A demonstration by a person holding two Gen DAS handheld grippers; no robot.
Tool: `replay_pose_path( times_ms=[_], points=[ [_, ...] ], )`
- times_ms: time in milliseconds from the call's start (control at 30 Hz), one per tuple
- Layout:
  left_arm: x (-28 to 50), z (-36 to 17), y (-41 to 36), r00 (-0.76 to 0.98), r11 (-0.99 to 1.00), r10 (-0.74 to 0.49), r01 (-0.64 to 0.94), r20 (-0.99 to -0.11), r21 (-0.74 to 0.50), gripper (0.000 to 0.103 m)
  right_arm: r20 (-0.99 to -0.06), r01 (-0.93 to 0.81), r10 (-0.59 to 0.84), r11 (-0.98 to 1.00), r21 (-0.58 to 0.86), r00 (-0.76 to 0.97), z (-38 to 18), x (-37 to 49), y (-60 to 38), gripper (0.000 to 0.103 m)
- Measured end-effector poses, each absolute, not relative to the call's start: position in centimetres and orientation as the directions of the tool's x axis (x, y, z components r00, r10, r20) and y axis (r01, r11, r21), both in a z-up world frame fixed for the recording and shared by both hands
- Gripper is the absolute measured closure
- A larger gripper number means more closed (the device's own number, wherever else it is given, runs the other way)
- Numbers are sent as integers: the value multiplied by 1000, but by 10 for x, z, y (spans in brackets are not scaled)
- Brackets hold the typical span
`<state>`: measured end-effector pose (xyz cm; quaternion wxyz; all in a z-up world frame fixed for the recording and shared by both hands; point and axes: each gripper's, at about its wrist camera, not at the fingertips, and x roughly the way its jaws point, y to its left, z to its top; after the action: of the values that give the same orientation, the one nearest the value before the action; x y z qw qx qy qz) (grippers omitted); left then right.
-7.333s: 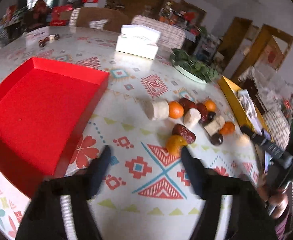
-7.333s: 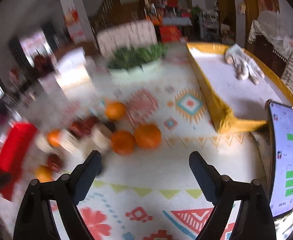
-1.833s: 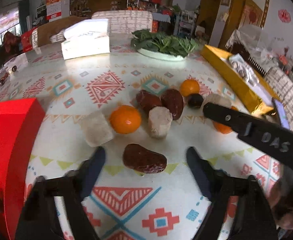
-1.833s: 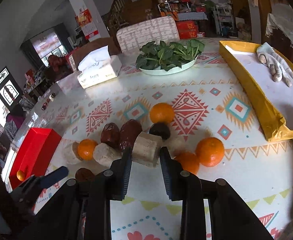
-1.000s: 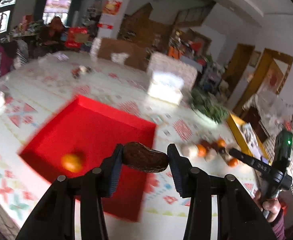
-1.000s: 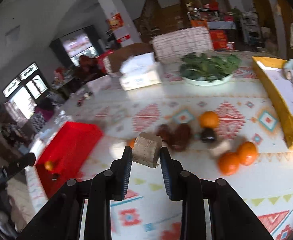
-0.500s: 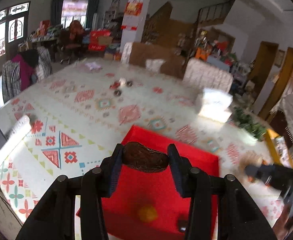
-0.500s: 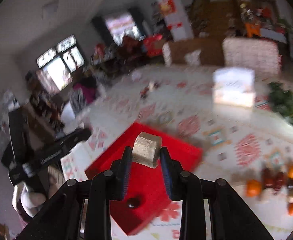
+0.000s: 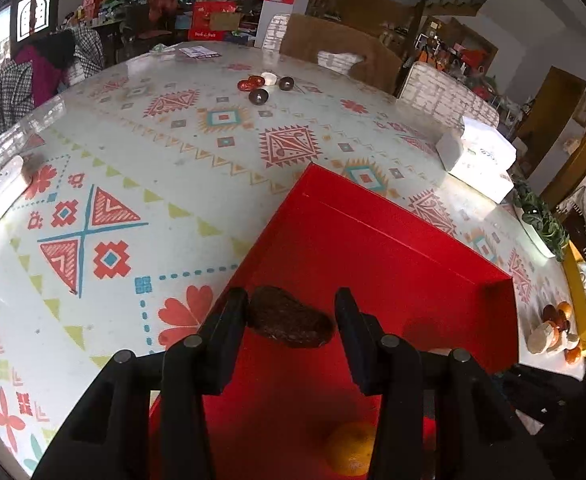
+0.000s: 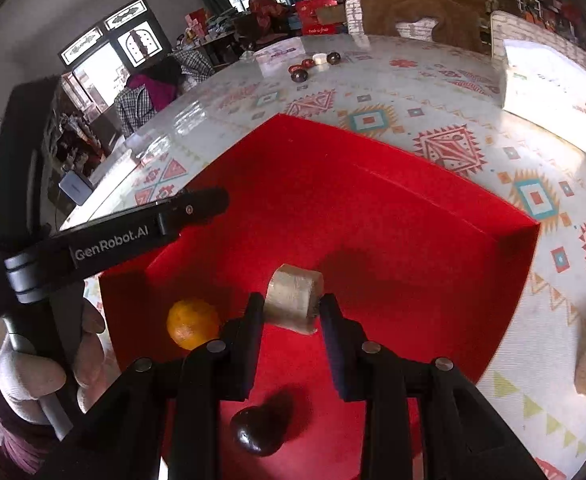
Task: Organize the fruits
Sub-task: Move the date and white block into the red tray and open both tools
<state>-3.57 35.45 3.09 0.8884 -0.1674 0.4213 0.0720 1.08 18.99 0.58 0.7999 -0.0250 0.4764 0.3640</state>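
- Table (image 9: 141,184): patterned cloth, most of it bare; the red tray (image 10: 373,208) sits on it and is the drop spot for the fruit.
- Tray so far: one orange (image 10: 193,323) and one small dark round fruit (image 10: 257,432) on its floor, apart from each other. Rest of the floor is free.
- Left gripper (image 9: 291,316): clamped on a dark brown wrinkled fruit (image 9: 289,318), held above the tray's near left edge, not set down yet.
- Right gripper (image 10: 291,312): jaws narrow, pinching a pale stubby cylinder piece (image 10: 293,298) over the middle of the tray; it hangs clear of the floor, shadow showing behind it.
- Leftover pile (image 9: 555,330): several orange, dark and pale pieces on the cloth past the tray's right side, in the left view.
- Another small group (image 9: 265,84) sits at the far end of the table; can't tell if it's part of the job.
- Judgement: early. Two pieces in, two about to land, most of the pile still to move.
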Motion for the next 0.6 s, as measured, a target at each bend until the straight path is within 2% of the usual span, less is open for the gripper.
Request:
replay_pose_path(
  times_ms=[233,367,600],
  points=[
    [-54,55,348,668,926,-28,-263,-744,-271,52,-767,-621,569,725,298,297,15,-2,190,65],
    [-76,83,331,717,930,-31,-235,-696,-283,43,-734,-628,585,724,283,344,33,-15,171,65],
    [-103,118,273,764,943,-120,-112,-634,-314,32,-659,-572,599,764,299,455,66,-35,86,65]
  ],
)
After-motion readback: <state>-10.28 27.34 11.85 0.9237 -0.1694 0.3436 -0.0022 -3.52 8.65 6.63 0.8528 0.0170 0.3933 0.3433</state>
